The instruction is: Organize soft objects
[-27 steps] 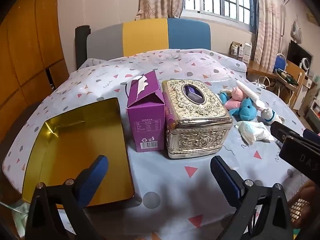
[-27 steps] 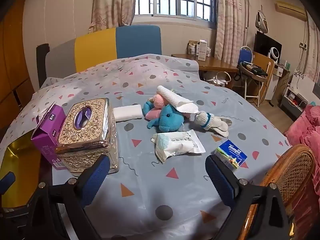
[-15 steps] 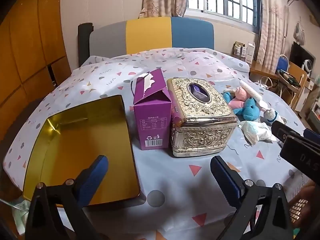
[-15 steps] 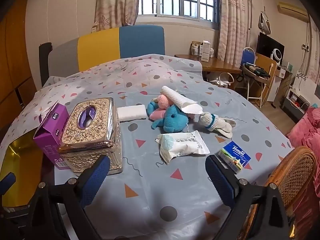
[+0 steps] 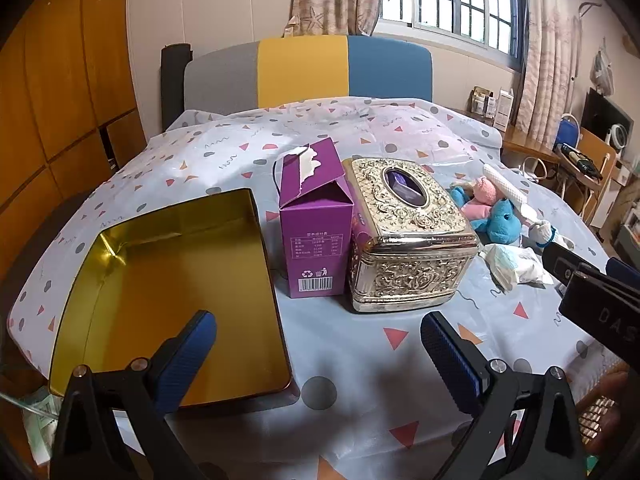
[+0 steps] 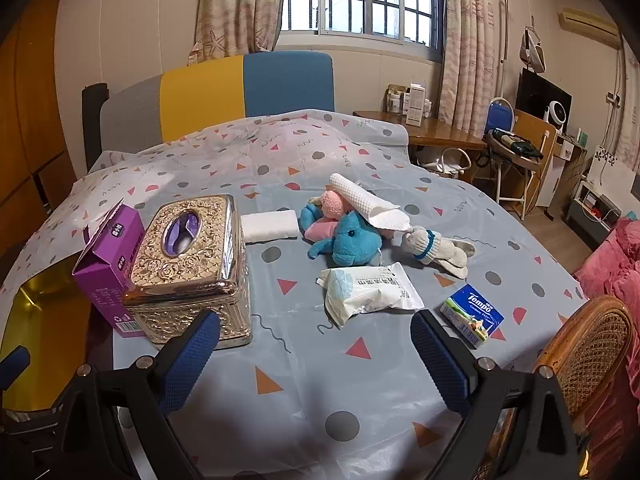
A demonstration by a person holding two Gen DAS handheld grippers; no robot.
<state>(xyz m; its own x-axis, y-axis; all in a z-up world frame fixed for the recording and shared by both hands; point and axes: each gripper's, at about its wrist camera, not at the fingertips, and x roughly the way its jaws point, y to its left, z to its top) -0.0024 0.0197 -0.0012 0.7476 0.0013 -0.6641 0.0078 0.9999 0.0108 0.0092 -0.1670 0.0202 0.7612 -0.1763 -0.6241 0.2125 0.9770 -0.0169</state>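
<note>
Left claw released, empty, level above gold tray; right claw released, empty, above tablecloth.

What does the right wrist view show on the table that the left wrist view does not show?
Only the right wrist view shows the Tempo tissue pack and the folded white towel. Only the left wrist view shows the whole inside of the gold tray. Both show the ornate tissue box, the purple carton, the blue plush toy and the wipes packet.
</note>
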